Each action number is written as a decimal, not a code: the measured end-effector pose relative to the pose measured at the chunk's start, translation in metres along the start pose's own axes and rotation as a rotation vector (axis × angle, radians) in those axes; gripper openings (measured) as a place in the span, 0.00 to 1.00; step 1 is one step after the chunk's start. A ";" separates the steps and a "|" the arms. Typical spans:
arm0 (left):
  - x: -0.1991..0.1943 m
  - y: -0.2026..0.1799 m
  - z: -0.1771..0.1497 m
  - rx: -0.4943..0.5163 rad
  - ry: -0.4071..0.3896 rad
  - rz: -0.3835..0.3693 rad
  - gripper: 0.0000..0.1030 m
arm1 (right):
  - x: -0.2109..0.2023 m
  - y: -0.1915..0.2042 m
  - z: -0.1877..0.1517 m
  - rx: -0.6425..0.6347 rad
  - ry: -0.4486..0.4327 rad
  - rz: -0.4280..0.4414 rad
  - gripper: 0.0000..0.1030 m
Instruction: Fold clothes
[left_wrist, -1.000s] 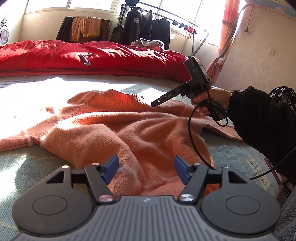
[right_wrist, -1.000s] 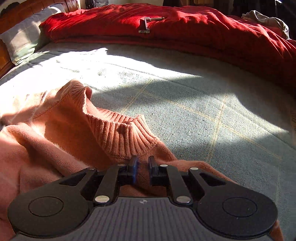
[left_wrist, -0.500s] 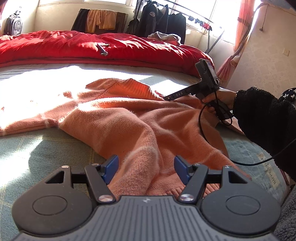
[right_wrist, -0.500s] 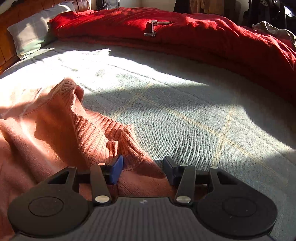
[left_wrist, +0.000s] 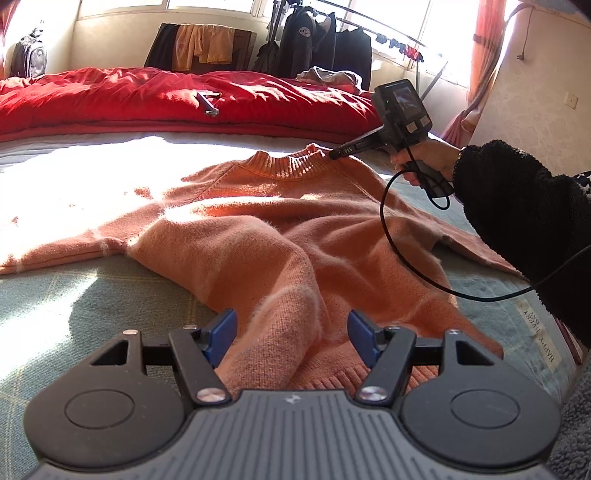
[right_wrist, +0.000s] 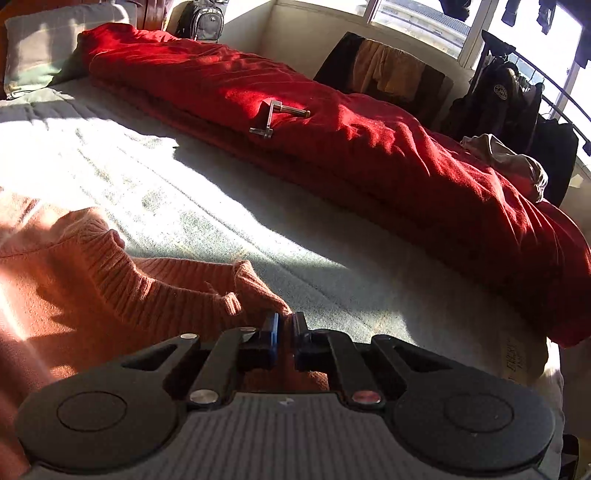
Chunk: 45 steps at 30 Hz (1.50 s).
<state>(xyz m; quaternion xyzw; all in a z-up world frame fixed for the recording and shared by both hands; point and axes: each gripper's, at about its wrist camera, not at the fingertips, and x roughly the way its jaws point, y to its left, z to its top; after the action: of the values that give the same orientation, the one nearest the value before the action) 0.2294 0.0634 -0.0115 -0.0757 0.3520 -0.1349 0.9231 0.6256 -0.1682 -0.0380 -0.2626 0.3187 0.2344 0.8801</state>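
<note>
The left gripper (left_wrist: 291, 334) stands with its blue pads (left_wrist: 221, 334) spread wide, one on each side of a raised ridge of the orange sweater (left_wrist: 295, 229) near its lower hem; neither pad presses the knit, so it has hold of nothing. The right gripper (right_wrist: 284, 332) has its jaws drawn almost together, with a thin fold of the sweater (right_wrist: 122, 295) pinched between them at the edge of the ribbed collar (right_wrist: 155, 284).

In the left wrist view the right gripper (left_wrist: 338, 153) shows from the side, its tip at the right end of the collar (left_wrist: 288, 166), held by a hand (left_wrist: 424, 162) in a black fleecy sleeve (left_wrist: 524, 206). A black cable (left_wrist: 399, 258) loops down from the handle across the right side of the sweater.

The sweater lies front up on the pale green bedsheet (left_wrist: 74, 295), collar away from the left gripper and hem toward it. One sleeve runs flat to the left of the body; the other runs right, under the person's arm. The body is rumpled, with folds from the middle down to the hem.

Beyond the collar a red quilt (left_wrist: 166, 99) lies bunched along the far side of the sheet, and a small metal bracket (left_wrist: 208, 105) rests on top of it. Behind the quilt, dark jackets (left_wrist: 317, 40) hang on a rack by the window.
</note>
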 end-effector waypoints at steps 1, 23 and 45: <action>-0.002 0.001 -0.001 -0.001 -0.003 0.004 0.65 | 0.008 0.000 0.001 0.002 0.020 -0.007 0.08; -0.019 0.018 -0.014 -0.036 -0.037 -0.031 0.65 | -0.040 0.016 0.038 0.180 -0.021 0.203 0.22; -0.033 0.067 -0.024 -0.127 -0.048 0.051 0.69 | 0.058 0.125 0.077 -0.101 0.115 0.401 0.21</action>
<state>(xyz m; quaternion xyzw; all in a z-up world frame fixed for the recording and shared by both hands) 0.2025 0.1362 -0.0242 -0.1286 0.3394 -0.0871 0.9277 0.6269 -0.0126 -0.0658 -0.2508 0.4021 0.4049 0.7820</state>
